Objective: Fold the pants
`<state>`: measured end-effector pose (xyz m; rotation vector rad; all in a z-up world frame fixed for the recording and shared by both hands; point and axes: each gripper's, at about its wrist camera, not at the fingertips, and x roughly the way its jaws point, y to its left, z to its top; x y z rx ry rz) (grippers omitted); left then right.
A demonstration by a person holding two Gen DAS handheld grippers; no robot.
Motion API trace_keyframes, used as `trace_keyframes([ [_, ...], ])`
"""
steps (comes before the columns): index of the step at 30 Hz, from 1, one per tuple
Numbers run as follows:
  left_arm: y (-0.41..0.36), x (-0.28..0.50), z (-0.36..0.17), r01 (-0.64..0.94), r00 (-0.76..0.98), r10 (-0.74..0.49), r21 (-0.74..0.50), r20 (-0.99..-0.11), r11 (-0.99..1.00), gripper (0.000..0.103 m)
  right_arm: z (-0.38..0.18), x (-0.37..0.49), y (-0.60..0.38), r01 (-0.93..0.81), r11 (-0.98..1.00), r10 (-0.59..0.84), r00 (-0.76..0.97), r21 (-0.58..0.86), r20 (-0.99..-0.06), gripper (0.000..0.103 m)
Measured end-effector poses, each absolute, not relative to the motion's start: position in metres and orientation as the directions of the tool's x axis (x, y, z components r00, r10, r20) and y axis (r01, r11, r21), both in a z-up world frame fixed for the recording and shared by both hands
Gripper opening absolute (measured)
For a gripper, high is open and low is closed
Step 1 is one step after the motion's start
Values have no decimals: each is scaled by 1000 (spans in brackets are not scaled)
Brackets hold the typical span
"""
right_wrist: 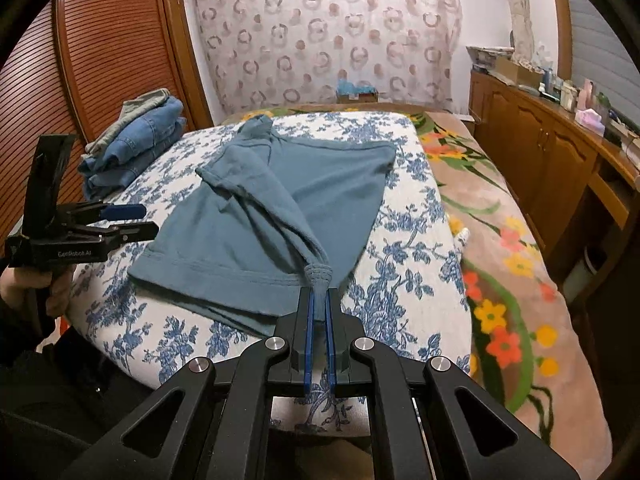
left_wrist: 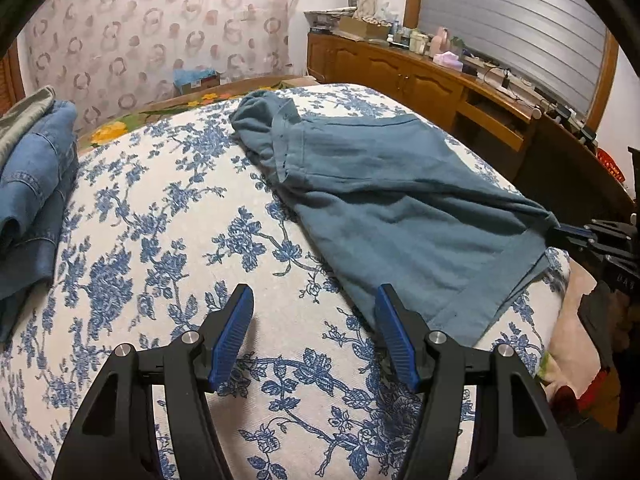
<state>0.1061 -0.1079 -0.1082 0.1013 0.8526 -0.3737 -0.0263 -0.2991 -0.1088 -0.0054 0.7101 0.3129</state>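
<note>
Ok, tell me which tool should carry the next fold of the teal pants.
Right. The right tool is already shut on a bunched end of the teal pants, so it can likely carry that end across. The left tool is open, holding nothing.

my right gripper (right_wrist: 319, 304) is matt black plastic with ribbed blue rubbery pads and shiny metal pivot bolts; my left gripper (left_wrist: 316, 312) is built the same. the pants (right_wrist: 280, 200) are soft, matt teal cloth with a fine woven grain and stitched hems. under the pants, the bed cover (right_wrist: 412, 240) is coarse white cloth printed with blue flowers. left of the pants, the folded jeans (right_wrist: 140, 148) are faded denim. beyond the jeans, the slatted door (right_wrist: 100, 40) is glossy brown wood.
</note>
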Motion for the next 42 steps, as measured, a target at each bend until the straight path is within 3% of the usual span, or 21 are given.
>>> trace_keyframes([
  [21,-93,107,-109,311,632,-253,-60,-732,949,64,-104,-33,-306,-268,954,288,681,136,-673,6],
  [24,-89,107,-106,295,652,-244,-55,-718,954,64,-95,-34,-305,-263,960,258,699,96,-667,12],
  [26,-85,105,-101,287,670,-246,-61,-700,956,64,-89,-34,-307,-243,967,235,713,81,-661,23],
  [28,-84,104,-98,280,683,-243,-60,-689,958,64,-82,-32,-308,-227,971,222,728,78,-648,29],
  [42,-75,98,-79,274,727,-250,-63,-639,960,64,-74,31,-251,-391,917,352,710,74,-609,33],
])
